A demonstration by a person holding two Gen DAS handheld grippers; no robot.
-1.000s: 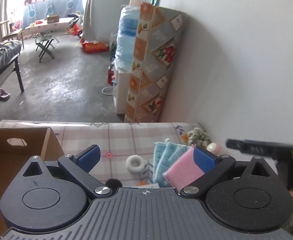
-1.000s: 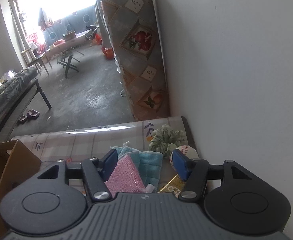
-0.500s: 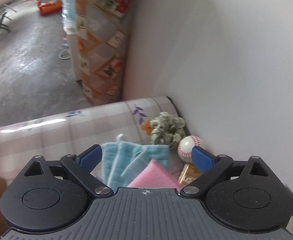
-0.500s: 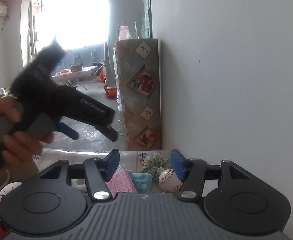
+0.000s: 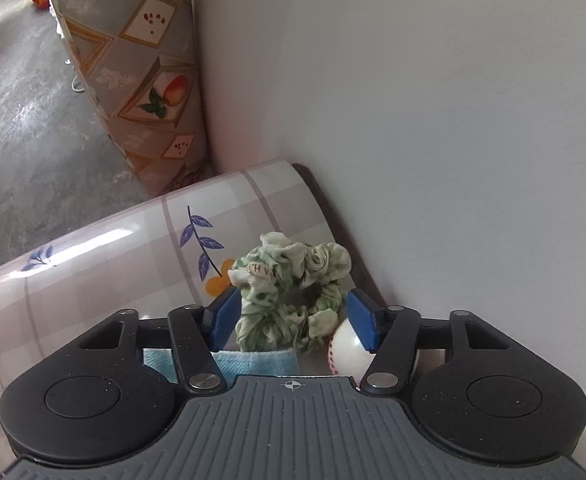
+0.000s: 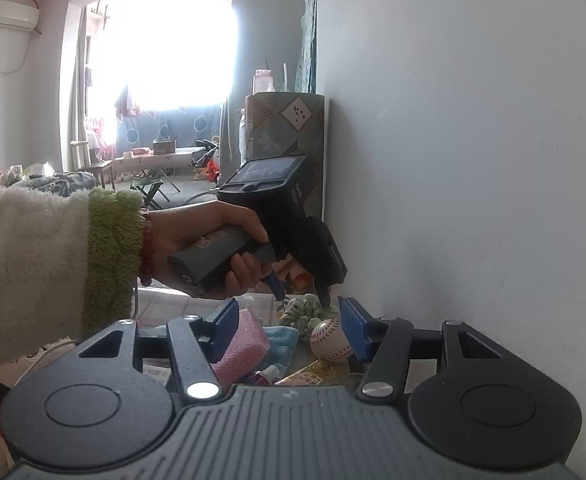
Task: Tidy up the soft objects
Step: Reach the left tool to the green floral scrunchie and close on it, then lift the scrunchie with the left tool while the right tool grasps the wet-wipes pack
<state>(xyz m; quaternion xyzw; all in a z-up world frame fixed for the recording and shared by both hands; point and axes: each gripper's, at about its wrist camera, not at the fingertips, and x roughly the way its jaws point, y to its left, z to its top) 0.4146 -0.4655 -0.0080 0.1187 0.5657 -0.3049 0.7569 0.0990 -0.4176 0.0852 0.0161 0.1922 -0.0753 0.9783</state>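
A green-and-white scrunchie (image 5: 289,296) lies on the checked tablecloth (image 5: 105,276) in the corner by the wall. My left gripper (image 5: 291,318) is open, its blue pads on either side of the scrunchie. It also shows from the right wrist view (image 6: 299,294), tips down at the scrunchie (image 6: 307,312). A baseball (image 5: 347,348) sits beside the scrunchie; a light blue cloth (image 5: 257,362) lies just behind it. My right gripper (image 6: 289,328) is open and empty, held back above a pink sponge (image 6: 243,346), the blue cloth (image 6: 283,338) and the baseball (image 6: 331,338).
The white wall (image 5: 453,120) runs close on the right. A tall patterned covered item (image 5: 133,60) stands on the floor past the table end. A gold packet (image 6: 313,374) and a small tube (image 6: 263,376) lie near my right gripper.
My left gripper has moved forward and right, down over the scrunchie, past the pink sponge and cloths. The right gripper has pulled back and tilted up to level.
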